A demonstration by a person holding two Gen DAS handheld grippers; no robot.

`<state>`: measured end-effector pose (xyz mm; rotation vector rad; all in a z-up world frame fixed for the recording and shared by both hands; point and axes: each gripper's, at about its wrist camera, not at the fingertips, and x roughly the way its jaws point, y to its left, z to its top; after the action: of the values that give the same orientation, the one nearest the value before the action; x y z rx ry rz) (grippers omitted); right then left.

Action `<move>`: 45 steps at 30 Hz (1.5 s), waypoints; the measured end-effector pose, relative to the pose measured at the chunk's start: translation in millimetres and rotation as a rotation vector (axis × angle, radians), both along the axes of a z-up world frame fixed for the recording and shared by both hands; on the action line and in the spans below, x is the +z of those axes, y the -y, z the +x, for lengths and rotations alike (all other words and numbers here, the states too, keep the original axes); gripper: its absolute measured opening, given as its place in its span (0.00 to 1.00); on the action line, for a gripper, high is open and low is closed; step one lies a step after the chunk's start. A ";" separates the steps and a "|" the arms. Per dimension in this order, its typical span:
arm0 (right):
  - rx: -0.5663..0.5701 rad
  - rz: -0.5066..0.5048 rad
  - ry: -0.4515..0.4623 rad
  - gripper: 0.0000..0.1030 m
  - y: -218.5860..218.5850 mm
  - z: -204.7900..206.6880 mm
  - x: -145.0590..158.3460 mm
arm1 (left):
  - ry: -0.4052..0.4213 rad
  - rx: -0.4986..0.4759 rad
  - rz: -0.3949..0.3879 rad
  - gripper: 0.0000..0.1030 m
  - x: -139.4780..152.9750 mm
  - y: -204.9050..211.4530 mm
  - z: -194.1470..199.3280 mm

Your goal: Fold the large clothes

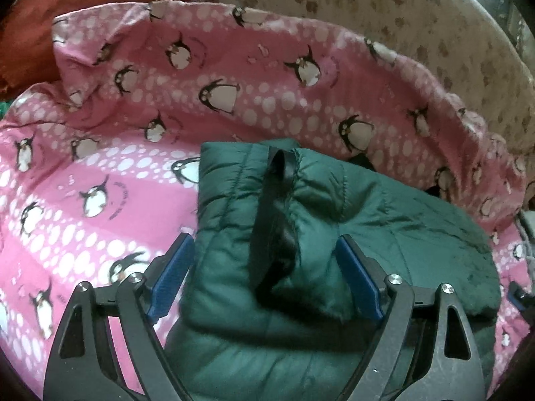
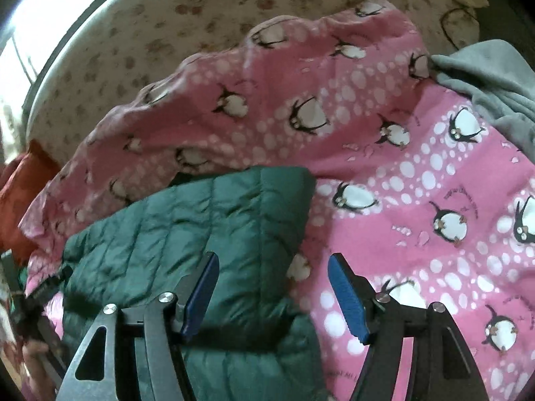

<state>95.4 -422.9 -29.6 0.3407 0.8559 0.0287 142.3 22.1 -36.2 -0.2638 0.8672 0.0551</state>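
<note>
No container shows in either view. The pink penguin-print sheet (image 1: 110,180) carries small curved dark lettering beside some penguins, too blurred to read; no brand or label is legible.

In the left wrist view, the dark green quilted jacket (image 1: 384,234) lies folded on that sheet across the lower middle and lower right of the frame, a black hanging loop (image 1: 277,180) running down its centre. The left gripper (image 1: 264,280) has its jaws spread wide, with a raised fold of the jacket lying between them; whether the blue pads (image 1: 359,280) touch the fabric cannot be told.

In the right wrist view, the jacket (image 2: 174,234) fills the lower left. The right gripper (image 2: 277,292) stands spread, its left pad over the jacket, its right pad over the pink sheet (image 2: 434,173), the jacket's edge between them, nothing pinched. Grey cloth (image 2: 495,80) lies at upper right, an orange cloth (image 2: 23,190) at left, and a beige paw-print cover (image 2: 167,16) behind.
</note>
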 end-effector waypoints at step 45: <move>0.069 -0.092 -0.101 0.39 -29.9 -139.4 -14.9 | -0.048 -0.081 0.047 0.84 -5.2 -18.9 -168.7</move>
<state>-44.0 -393.1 -44.6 0.2278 0.9658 0.0363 -26.4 41.0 -41.4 -0.1840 0.9224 0.0067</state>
